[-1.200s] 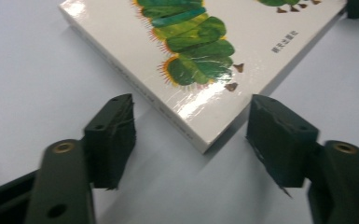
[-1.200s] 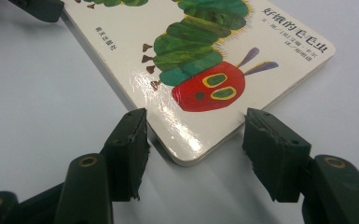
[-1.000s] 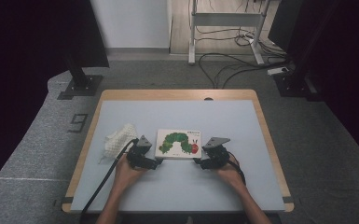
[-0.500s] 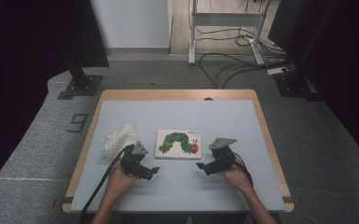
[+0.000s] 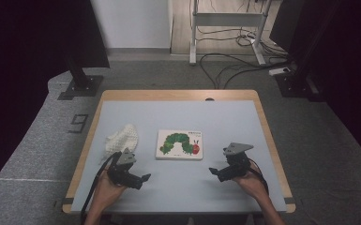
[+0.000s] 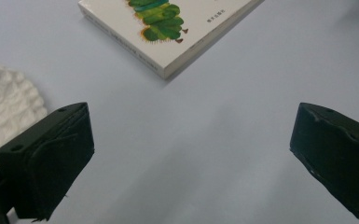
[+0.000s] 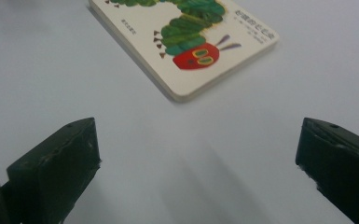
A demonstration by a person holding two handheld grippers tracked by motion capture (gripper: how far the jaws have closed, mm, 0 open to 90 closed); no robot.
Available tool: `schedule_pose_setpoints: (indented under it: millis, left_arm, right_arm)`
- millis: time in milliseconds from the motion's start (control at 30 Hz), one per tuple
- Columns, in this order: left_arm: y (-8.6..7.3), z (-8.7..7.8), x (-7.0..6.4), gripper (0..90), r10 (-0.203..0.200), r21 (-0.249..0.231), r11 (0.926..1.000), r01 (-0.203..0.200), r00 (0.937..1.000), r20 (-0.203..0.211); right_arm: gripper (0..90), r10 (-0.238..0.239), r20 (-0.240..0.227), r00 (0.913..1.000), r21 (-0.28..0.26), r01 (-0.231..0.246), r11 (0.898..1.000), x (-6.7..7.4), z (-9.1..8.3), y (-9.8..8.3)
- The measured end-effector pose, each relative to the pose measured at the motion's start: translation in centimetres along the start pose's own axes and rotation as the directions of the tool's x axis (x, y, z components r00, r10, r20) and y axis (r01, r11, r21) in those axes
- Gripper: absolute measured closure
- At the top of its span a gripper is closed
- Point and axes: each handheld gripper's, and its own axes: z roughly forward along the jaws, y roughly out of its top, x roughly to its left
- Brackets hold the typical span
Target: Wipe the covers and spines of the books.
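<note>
Holding both claws wide apart, I have nothing between the jaws of either one. The left claw (image 5: 143, 178) and right claw (image 5: 214, 170) have just been opening, and compared with a second ago, when they sat tight against the two short edges of the book (image 5: 179, 144), both have backed off toward my side of the worktop (image 5: 234, 117). I read that as a release: the book has been set down and left, so the placing step looks finished and the hands are clearing away.

From the left claw the book lies ahead and a little to the right, apart from the jaws, with bare worktop between; in the left gripper view one corner of the book (image 6: 168, 28) points back at me. From the right claw the book (image 7: 191, 42) lies ahead and slightly to the left, again with a clear gap.

It rests flat, cover up. Its long axis runs across the worktop, from one claw's side to the other. The caterpillar's red head sits at the end nearer the right claw, its green body arching toward the left claw's end.

A white crumpled cloth (image 5: 122, 137) lies just beyond the left claw, on its outer side, untouched and apart from the book.
</note>
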Motion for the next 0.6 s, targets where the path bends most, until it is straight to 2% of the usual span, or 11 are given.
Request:
schedule_pose_setpoints:
  millis: [267, 367, 500, 600]
  left_arm:
    - [-3.1, -0.4, 0.3, 0.0, -0.034, -0.007, 0.9994, 0.034, 0.9990, -0.029]
    - [-4.2, -0.4, 0.5, 0.0, -0.056, -0.018, 0.9983, 0.055, 0.9981, -0.028]
    - [-5.5, 0.1, 0.6, 0.0, -0.070, 0.001, 0.9975, 0.070, 0.9968, -0.039]
    - [-5.9, 0.6, 0.7, 0.0, -0.077, 0.038, 0.9962, 0.079, 0.9961, -0.043]
  right_arm:
    - [0.0, 0.017, 0.045, 0.9988, 0.019, -0.018, 1.000, -0.4, -1.6, -2.1]
    - [0.0, 0.029, 0.062, 0.9977, 0.022, -0.030, 0.999, -0.6, -1.9, -2.9]
    - [0.0, 0.049, 0.072, 0.9961, 0.041, -0.052, 0.998, -1.0, -1.8, -4.1]
    - [0.0, 0.057, 0.080, 0.9951, 0.065, -0.063, 0.996, -1.1, -1.4, -5.0]
